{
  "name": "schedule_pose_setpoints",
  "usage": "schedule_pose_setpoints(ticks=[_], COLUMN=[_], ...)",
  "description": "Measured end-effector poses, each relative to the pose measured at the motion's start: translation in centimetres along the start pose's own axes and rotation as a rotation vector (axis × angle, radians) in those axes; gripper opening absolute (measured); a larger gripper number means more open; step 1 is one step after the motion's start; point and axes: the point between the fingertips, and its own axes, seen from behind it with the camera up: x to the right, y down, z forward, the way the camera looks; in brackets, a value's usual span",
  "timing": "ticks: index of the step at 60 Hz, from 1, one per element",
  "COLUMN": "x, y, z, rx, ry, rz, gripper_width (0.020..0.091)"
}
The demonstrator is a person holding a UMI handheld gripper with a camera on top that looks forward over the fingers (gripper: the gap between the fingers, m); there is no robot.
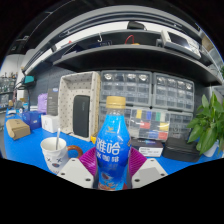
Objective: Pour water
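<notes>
A blue plastic bottle [112, 146] with an orange cap and a blue label with white characters stands upright between my fingers. My gripper [112, 172] is shut on the bottle, both magenta pads [88, 159] pressing its sides. To the left, ahead of the fingers, a white cup [54, 152] with a stick or spoon in it rests on the blue table [25, 150].
A beige box with a dark window [79, 103] stands behind the bottle. Drawer cabinets [172, 92] and shelves fill the back. A green plant [209, 125] is at the right. Cardboard box [16, 128] and small containers sit at the left.
</notes>
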Motion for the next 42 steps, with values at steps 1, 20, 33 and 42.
schedule_pose_setpoints(ticks=[1,20,33,42], x=[0.1,0.7,1.0,1.5], y=[0.0,1.2,1.8,2.1], z=[0.0,-1.9,-6.6,-10.3], rx=[0.002,-0.06,-0.07,-0.092], ry=[-0.001,0.025,0.082,0.139], rz=[0.002,0.046,0.053,0.113], gripper_width=[0.0383,0.0792,0.0792,0.0797])
